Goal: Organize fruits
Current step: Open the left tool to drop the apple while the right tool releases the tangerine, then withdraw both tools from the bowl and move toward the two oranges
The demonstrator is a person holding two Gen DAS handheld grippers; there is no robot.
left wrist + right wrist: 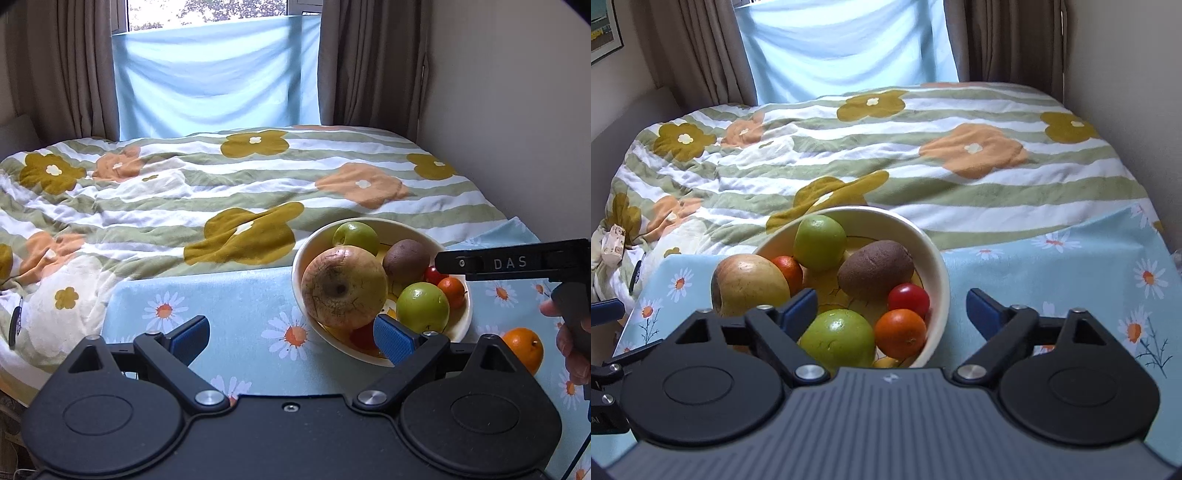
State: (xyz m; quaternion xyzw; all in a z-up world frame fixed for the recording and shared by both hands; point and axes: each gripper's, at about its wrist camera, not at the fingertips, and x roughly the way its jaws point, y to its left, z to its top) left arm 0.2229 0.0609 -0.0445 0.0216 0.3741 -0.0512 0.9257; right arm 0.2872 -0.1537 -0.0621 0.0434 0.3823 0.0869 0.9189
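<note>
Sitting in bowl [934,258]: 2 green apples [820,246], 1 kiwi [875,273], 1 tomato [908,299], 2 oranges [900,332], 1 pomegranate [343,287]. Lying on bench [240,295]: 1 orange [524,349]. Both jaws gaping apart, gripping nothing.

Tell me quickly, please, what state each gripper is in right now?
Left gripper: open, holding nothing.
Right gripper: open, holding nothing.
</note>
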